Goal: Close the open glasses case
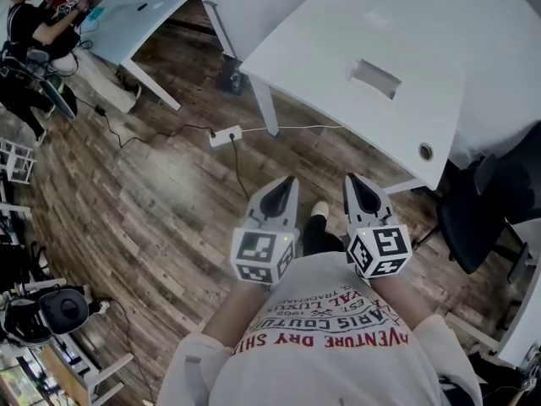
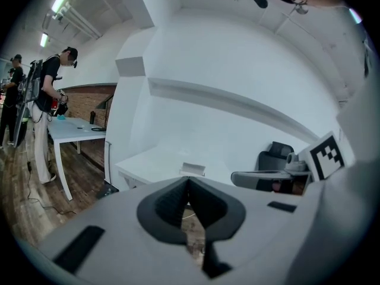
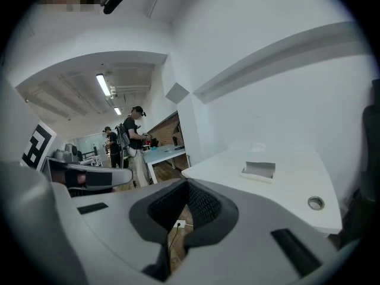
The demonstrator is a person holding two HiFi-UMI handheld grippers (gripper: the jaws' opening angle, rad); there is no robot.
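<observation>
Left gripper [image 1: 290, 181]: jaws together, nothing held; near the body
Right gripper [image 1: 352, 180]: jaws together, nothing held; judged the nearer one
Glasses case [image 1: 375, 78]: open, on white table [image 1: 313, 49]; far and right of both grippers, well apart; long axis roughly left-right
Writing: shirt [image 1: 338, 345] print, "DRY" read; remainder unclear

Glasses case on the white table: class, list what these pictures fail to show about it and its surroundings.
- Inside of the glasses case: too small in every view to tell whether it holds glasses.
- Table in front of the case: left gripper view, hidden by the left tool's body.
- Office chair: head view, cut off by the right edge.
</observation>
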